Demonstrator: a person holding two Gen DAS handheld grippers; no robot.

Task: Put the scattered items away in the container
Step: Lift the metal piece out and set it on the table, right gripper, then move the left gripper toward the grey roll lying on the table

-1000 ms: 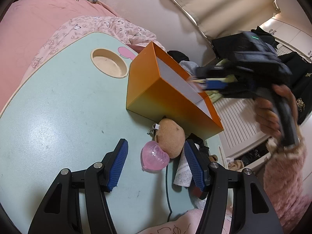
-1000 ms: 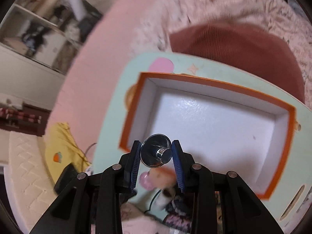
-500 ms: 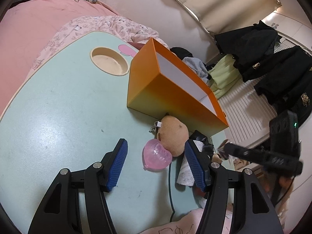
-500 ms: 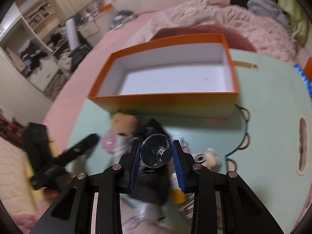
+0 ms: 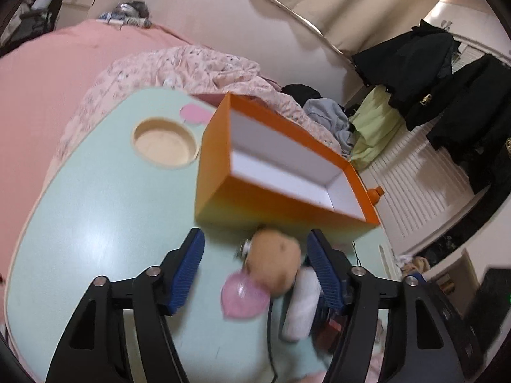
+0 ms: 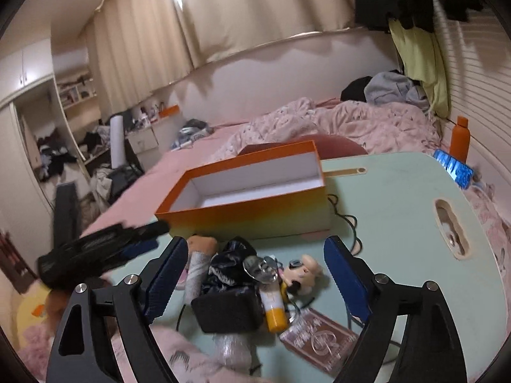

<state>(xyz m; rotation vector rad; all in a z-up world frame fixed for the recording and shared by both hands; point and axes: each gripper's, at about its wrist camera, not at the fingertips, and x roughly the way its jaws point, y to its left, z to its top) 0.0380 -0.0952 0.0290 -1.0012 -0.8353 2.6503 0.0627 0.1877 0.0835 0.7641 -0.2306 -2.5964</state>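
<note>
Silver knob [image 6: 260,269] lies loose between right gripper's [image 6: 255,271] opening fingers.

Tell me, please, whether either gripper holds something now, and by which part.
Nothing is held. The right gripper is opening, jaws wide apart above the clutter. The left gripper is also opening around the tan plush, pads not touching it.

Both wrist views look obliquely down across the tabletop [image 5: 95,217] at close range, from different sides; both show the box [image 5: 255,198] and clutter beside it.
</note>
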